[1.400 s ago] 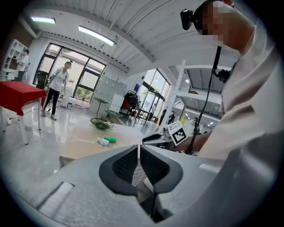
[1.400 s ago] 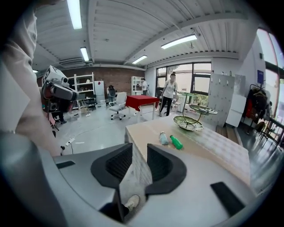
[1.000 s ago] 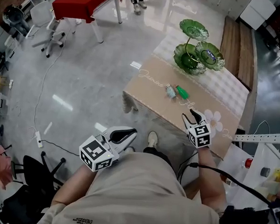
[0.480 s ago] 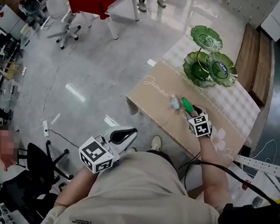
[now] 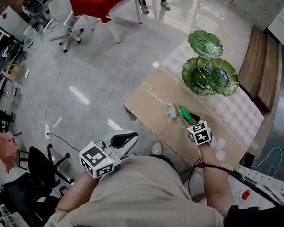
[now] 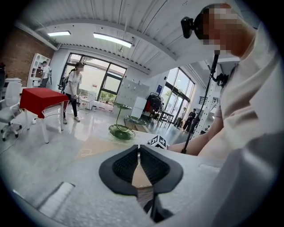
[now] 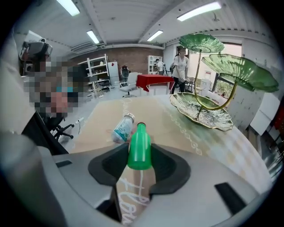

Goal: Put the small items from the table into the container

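Two tongs: left tongs (image 6: pixel 138 148) clenched empty, right tongs (image 7: pixel 140 144) closing onto green bottle (image 7: pixel 140 154).

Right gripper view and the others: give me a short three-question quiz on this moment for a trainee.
1. What is between the right gripper's jaws?
2. True or false: the clear bottle stands upright.
3. The left gripper's jaws are: A wide apart; B together, empty; C on a bottle.
Key: 1 the green bottle, jaws closing on it. 2 False: it lies on its side. 3 B.
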A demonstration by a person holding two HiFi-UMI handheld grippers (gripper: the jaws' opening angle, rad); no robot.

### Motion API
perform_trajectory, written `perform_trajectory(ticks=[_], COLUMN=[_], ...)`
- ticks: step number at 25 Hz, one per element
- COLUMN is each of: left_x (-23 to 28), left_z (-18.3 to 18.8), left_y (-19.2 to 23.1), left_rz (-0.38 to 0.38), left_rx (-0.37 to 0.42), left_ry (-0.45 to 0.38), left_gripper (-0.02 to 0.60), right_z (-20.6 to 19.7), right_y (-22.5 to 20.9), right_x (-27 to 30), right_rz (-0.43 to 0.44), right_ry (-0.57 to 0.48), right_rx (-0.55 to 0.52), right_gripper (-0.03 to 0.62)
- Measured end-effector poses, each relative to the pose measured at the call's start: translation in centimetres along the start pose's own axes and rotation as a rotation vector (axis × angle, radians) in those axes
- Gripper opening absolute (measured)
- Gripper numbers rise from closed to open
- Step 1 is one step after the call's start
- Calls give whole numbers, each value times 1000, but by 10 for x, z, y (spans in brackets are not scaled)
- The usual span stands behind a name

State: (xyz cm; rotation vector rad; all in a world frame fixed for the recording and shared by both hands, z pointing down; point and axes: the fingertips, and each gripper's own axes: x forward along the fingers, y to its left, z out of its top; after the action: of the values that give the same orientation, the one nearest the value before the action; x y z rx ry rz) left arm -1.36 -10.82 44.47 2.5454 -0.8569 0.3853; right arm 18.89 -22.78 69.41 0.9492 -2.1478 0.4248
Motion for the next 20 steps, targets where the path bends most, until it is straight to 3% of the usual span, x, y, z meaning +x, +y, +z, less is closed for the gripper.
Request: perform_trajectory(ticks=[12, 20], left_x=[56, 76], left_z=[19, 26], left_y=[-12, -19], left_rz=[-107, -143], left_rx=[40, 54], left_ry=[17, 18], left_gripper=[9, 9], right_z=[75, 131], right_y=[-15, -69], right_x=[-100, -155], right_rz=[36, -35], right_ry=[-122, -198], right_rx=[-29, -54], right_gripper=[163, 163])
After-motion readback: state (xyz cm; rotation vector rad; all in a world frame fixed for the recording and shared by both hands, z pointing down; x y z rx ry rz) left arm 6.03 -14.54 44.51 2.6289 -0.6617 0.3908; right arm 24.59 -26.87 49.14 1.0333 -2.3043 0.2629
